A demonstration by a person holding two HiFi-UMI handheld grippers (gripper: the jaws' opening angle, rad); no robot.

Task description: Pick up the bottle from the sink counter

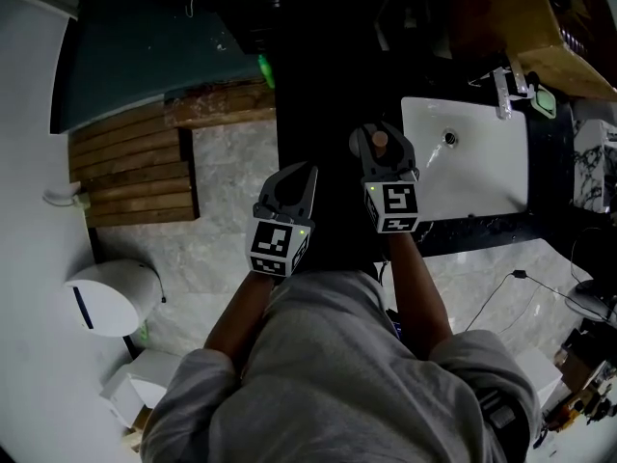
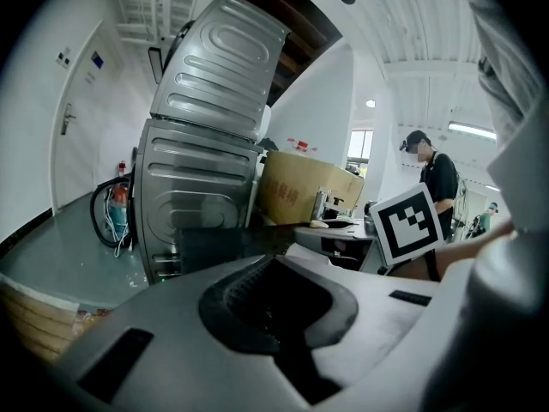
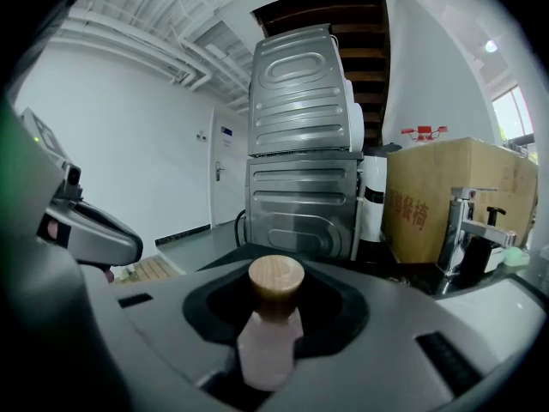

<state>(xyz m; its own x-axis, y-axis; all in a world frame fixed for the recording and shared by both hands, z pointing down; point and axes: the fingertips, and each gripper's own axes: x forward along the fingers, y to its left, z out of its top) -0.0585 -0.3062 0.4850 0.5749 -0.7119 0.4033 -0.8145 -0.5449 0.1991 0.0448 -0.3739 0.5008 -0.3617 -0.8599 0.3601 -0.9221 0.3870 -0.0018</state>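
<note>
Fingers of your right gripper clamp the bottle by its pale body, with the wooden cap poking out past them. It's over the dark counter, just left of the sink. Your left gripper is closed and empty.

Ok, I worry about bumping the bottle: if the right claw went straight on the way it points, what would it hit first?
Probably the lower silver machine of the stack, dead ahead of the right claw holding the bottle; how far off is unclear.
</note>
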